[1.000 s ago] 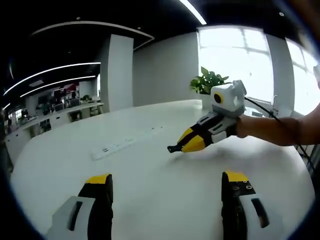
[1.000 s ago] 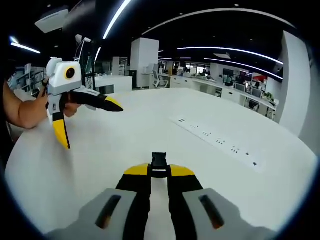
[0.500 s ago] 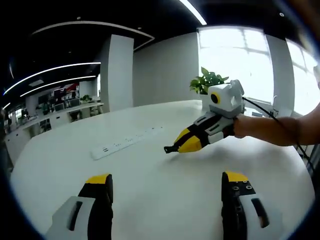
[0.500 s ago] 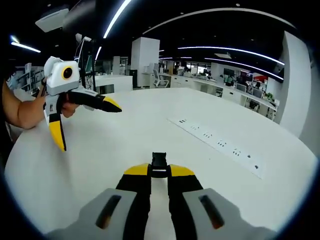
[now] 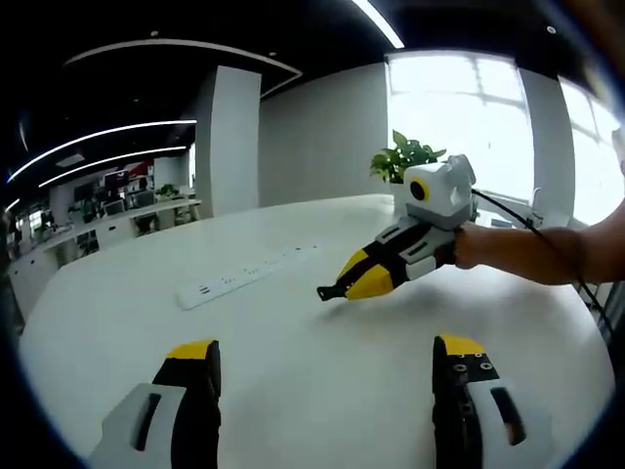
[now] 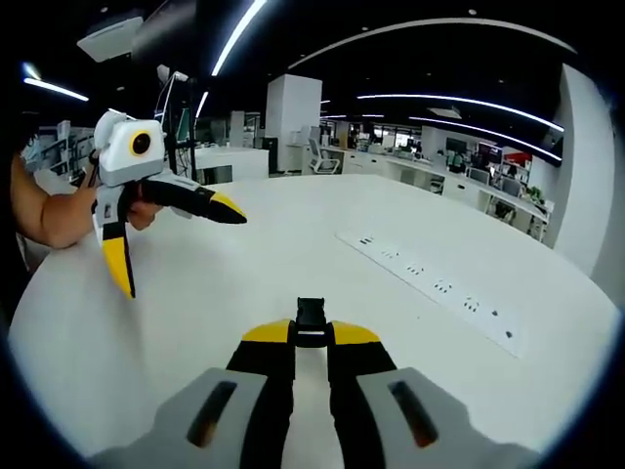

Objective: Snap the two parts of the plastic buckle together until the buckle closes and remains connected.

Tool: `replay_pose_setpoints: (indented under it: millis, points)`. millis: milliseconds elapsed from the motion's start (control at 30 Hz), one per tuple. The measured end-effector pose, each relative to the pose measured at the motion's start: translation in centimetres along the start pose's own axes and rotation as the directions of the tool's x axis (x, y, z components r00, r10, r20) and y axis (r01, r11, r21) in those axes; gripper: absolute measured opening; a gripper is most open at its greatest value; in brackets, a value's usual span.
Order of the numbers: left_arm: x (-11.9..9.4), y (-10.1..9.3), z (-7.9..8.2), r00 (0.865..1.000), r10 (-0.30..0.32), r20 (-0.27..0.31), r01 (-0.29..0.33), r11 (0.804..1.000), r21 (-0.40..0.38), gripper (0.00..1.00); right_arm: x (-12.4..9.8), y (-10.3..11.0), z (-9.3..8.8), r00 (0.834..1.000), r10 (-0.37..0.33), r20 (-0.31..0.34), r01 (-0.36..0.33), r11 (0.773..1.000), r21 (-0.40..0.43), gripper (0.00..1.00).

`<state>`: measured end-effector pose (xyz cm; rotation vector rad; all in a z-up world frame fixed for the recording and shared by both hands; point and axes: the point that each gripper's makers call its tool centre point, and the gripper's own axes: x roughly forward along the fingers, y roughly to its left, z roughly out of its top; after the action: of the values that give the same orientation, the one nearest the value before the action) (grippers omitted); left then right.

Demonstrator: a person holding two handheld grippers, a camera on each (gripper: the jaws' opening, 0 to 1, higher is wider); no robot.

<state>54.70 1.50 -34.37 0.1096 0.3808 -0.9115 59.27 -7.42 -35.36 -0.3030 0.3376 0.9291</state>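
Note:
A small black buckle part (image 6: 311,320) sticks out from between the yellow tips of my right gripper (image 6: 311,335), which is shut on it just above the white table (image 6: 244,283). In the left gripper view that same gripper (image 5: 344,285) reaches in from the right, the black buckle part (image 5: 328,290) at its tip, a person's hand (image 5: 488,246) behind it. My left gripper (image 5: 325,350) is open with nothing between its jaws. In the right gripper view the left gripper (image 6: 181,252) hangs at the left, jaws spread wide.
A long white power strip (image 5: 244,278) lies across the table, also seen as the power strip (image 6: 430,288) to the right. A potted plant (image 5: 405,158) stands at the table's far edge by the window. Office desks fill the background.
In the left gripper view the right gripper with the buckle part has edged a little to the left. The left gripper stays open; the right stays shut on the part.

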Motion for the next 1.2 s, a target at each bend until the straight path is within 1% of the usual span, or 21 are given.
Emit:
replay_pose_setpoints:
  millis: [133,567,900,1200]
  points:
    - [0.0,0.0,0.0,1.000,0.000,-0.001,0.000,1.000,0.000,0.91,0.0,0.0,0.2,1.000,0.003,0.000,-0.003,1.000,-0.006,0.11]
    - [0.0,-0.2,0.0,1.000,-0.001,0.002,0.001,1.000,-0.002,0.91,0.6,0.4,0.0,0.999,0.046,-0.006,-0.046,0.998,-0.034,0.11]
    - [-0.1,-0.1,-0.2,1.000,-0.001,-0.001,0.001,1.000,-0.003,0.91,0.9,0.6,0.1,0.998,0.060,-0.008,-0.060,0.998,-0.031,0.11]
    - [0.0,-0.1,-0.2,1.000,-0.003,0.000,0.003,1.000,-0.002,0.91,1.1,0.8,-0.3,0.997,0.070,-0.013,-0.071,0.997,-0.028,0.11]
